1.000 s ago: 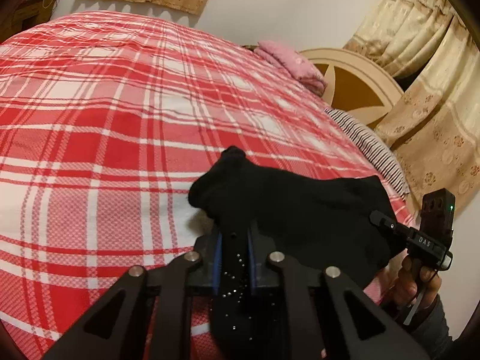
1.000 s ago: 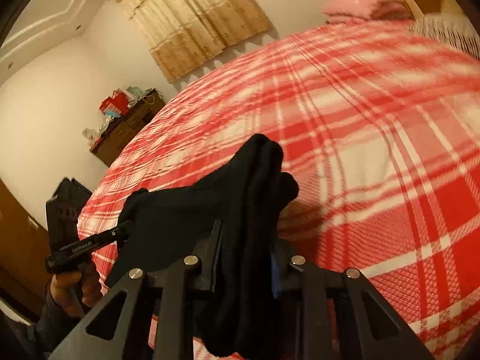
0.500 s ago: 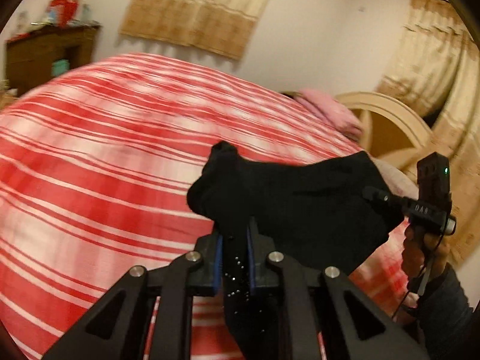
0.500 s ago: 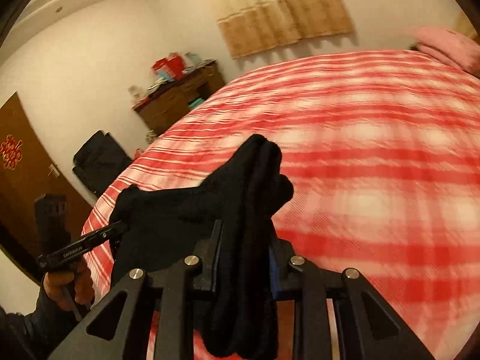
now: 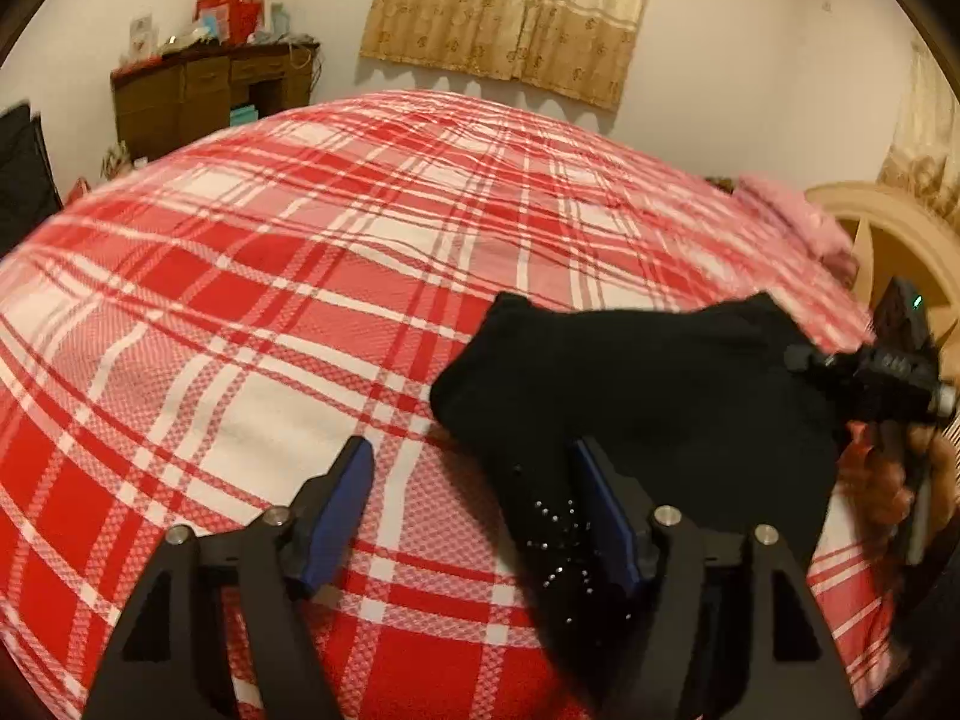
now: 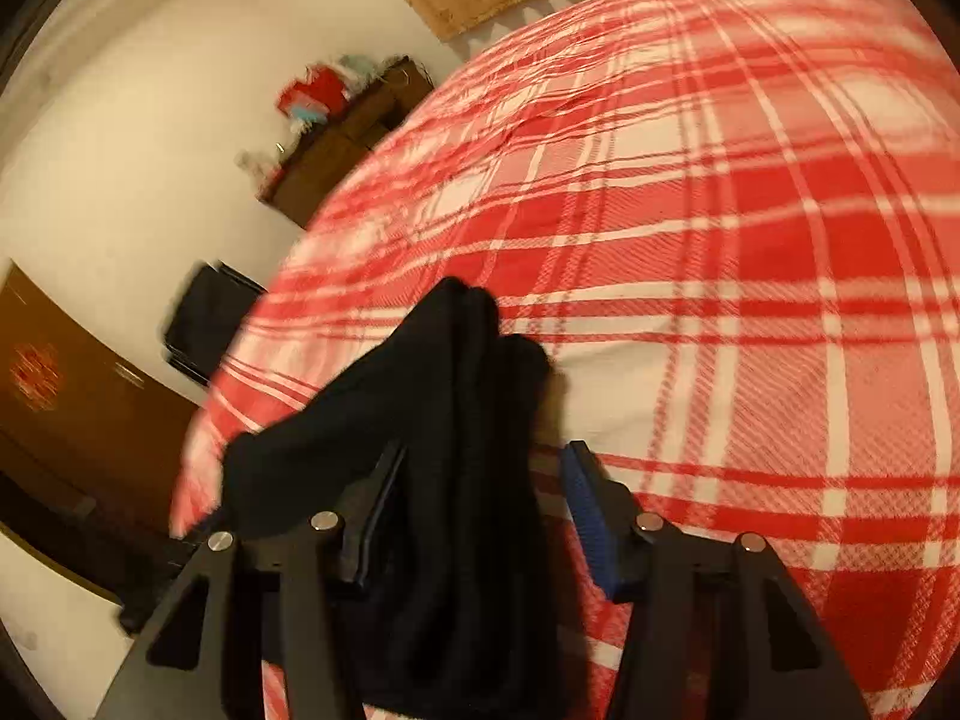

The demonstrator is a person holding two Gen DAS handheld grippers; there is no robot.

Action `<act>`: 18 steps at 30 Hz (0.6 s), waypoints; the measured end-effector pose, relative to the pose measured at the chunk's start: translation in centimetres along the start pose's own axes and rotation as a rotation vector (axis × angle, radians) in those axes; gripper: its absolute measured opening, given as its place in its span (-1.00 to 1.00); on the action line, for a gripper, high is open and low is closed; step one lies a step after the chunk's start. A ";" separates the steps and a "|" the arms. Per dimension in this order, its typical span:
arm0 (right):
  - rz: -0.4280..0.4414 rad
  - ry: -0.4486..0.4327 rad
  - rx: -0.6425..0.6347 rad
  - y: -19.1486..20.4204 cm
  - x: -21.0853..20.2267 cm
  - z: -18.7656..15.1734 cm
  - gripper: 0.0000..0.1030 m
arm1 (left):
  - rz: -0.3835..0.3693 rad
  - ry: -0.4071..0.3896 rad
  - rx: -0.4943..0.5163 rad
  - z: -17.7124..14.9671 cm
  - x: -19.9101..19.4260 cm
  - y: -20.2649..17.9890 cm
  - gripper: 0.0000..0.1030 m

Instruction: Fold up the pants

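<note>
The black pants [image 5: 630,378] lie in a folded bundle on the red-and-white plaid bed [image 5: 270,312]. My left gripper [image 5: 474,456] has its jaws opening wide. The cloth rests against the inside of the right finger [image 5: 606,516], while the left finger stands clear over the bedcover. At the right edge of that view a hand holds my right gripper [image 5: 870,372] at the bundle's far end. In the right wrist view the bunched pants [image 6: 456,420] stand between the opening jaws of the right gripper [image 6: 486,456]. They lean on the left finger, and a gap shows before the blue right pad [image 6: 591,516].
A wooden dresser [image 5: 210,102] with clutter on top stands by the far wall under a beige curtain [image 5: 510,12]. A pink pillow [image 5: 792,216] and a cream headboard [image 5: 888,240] are at the right. A black bag [image 6: 210,312] and a brown door [image 6: 60,384] lie beyond the bed's edge.
Both grippers were shut on the black pants and now stand open around them. Both views have swung across the bed toward the dresser, and the bundle has come down onto the cover.
</note>
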State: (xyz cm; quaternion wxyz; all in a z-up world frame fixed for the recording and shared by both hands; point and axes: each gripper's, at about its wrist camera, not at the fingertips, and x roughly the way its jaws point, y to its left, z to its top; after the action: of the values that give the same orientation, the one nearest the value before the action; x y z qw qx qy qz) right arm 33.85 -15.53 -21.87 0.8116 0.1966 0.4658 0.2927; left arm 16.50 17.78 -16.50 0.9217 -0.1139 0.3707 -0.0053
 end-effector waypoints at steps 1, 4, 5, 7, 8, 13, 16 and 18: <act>-0.004 -0.010 0.016 -0.3 -0.5 -0.1 0.05 | 0.016 -0.004 0.009 0.0 -0.2 -0.3 0.39; -0.037 -0.067 0.023 0.2 -2.7 -0.9 0.06 | 0.039 -0.018 0.025 -0.5 -1.7 -0.9 0.41; -0.040 -0.080 0.010 0.4 -3.4 -1.5 0.06 | 0.031 -0.021 0.035 -1.0 -2.1 -1.2 0.46; -0.033 -0.079 -0.016 0.9 -4.2 -2.7 0.06 | 0.031 -0.014 0.069 -1.7 -2.5 -1.8 0.55; -0.029 -0.063 -0.028 1.1 -4.2 -3.4 0.06 | 0.042 -0.010 0.099 -2.2 -2.5 -2.2 0.58; -0.076 -0.076 -0.011 0.0 -4.2 -4.8 0.06 | 0.086 -0.017 0.090 -3.1 -1.3 -1.3 0.89; -0.107 -0.094 -0.014 0.0 -4.6 -4.8 0.06 | 0.101 -0.020 0.101 -3.1 -1.6 -1.6 0.90; -0.128 -0.104 -0.019 0.2 -4.7 -4.9 0.06 | 0.099 -0.013 0.096 -3.2 -1.8 -1.5 0.90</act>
State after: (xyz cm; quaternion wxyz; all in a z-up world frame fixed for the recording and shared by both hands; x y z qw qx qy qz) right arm 27.64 -18.23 -21.10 0.8535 0.1735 0.4319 0.2343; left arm 13.10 15.86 -17.18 0.9276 -0.0510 0.3693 0.0232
